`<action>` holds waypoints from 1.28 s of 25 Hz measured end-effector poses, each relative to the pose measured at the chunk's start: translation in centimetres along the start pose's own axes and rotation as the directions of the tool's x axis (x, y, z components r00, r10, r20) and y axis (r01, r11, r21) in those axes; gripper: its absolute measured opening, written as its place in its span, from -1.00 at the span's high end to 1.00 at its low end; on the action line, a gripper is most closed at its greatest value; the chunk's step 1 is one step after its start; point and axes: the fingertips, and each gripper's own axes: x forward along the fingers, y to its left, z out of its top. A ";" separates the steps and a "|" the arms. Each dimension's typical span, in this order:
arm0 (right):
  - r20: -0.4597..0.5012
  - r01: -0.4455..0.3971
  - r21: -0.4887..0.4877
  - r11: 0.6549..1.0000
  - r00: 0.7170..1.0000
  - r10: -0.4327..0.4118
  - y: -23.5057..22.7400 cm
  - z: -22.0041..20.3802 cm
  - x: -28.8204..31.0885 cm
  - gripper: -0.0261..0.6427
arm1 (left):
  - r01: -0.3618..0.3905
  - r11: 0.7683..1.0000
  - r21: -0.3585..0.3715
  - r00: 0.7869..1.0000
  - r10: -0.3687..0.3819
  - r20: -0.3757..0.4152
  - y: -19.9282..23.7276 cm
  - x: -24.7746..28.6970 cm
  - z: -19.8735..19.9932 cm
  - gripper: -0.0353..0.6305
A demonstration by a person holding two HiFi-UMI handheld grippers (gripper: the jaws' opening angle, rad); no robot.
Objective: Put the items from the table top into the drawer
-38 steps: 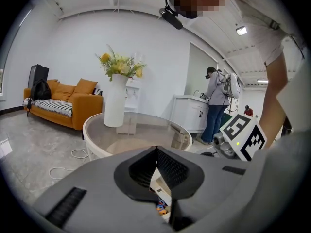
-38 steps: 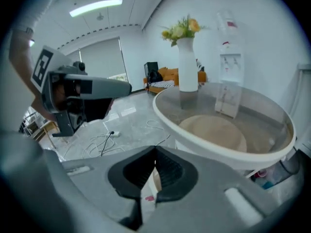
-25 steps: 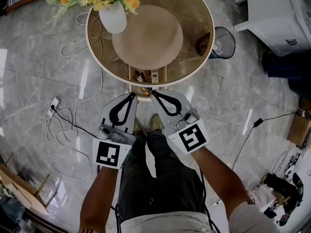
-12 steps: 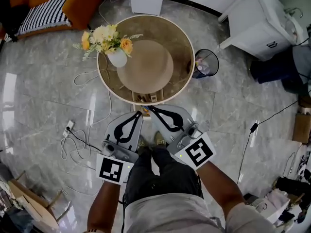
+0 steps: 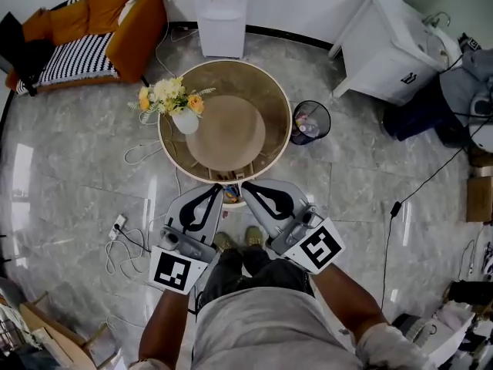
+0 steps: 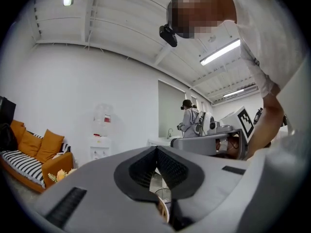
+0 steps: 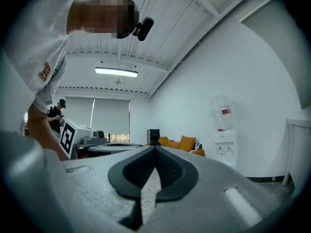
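Left gripper [image 6: 156, 148] and right gripper [image 7: 155, 149]: both pressed together, empty. Small items [image 5: 228, 178] lie in the open drawer [image 5: 234, 202] at the worktop's [image 5: 273, 106] near edge. I judge loading finished; next I push the drawer shut squarely.

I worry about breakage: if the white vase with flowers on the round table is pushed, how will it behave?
The flowers spread wider than the white vase, so it may tip rather than slide. It looks smooth and glazed, probably fragile. It stands near the round table's rim, so an outward push risks a fall.
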 end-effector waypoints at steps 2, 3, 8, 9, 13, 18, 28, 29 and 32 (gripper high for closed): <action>0.023 0.008 -0.017 1.000 1.000 -0.007 0.0 0.6 -0.7 0.92 | 0.014 1.000 0.008 1.000 -0.014 0.007 -0.6 -0.1 0.8 0.89; 0.029 0.008 -0.016 1.000 1.000 -0.008 0.0 0.9 -1.0 0.92 | 0.019 1.000 0.012 1.000 -0.020 0.008 -0.9 -0.2 1.1 0.89; 0.050 0.014 -0.031 0.999 0.999 -0.012 0.1 2.9 -2.1 0.92 | 0.042 0.999 0.027 0.999 -0.043 0.030 -2.3 0.0 3.1 0.89; 0.056 0.016 -0.037 0.999 0.998 -0.013 0.1 3.4 -2.3 0.92 | 0.047 0.999 0.026 0.998 -0.048 0.037 -2.6 0.1 3.6 0.89; 0.074 0.023 -0.054 0.998 0.997 -0.019 -0.3 4.7 -3.1 0.92 | 0.068 0.997 0.040 0.996 -0.070 0.053 -3.5 0.6 5.1 0.89; 0.075 0.022 -0.060 0.998 0.997 -0.018 0.3 5.2 -3.3 0.93 | 0.063 0.997 0.042 0.995 -0.066 0.068 -3.6 0.1 6.1 0.89; 0.070 -0.002 -0.061 0.998 0.998 0.006 0.8 5.5 -2.7 0.93 | 0.054 0.998 0.037 0.995 -0.057 0.080 -3.1 0.4 6.5 0.89; 0.073 -0.004 -0.058 0.998 0.997 0.009 0.9 5.7 -2.5 0.93 | 0.053 0.998 0.035 0.995 -0.055 0.082 -3.0 0.4 6.5 0.89; 0.092 -0.002 -0.079 0.997 0.996 0.009 0.7 6.1 -2.4 0.93 | 0.047 0.999 0.026 0.994 -0.049 0.095 -2.7 0.3 6.7 0.89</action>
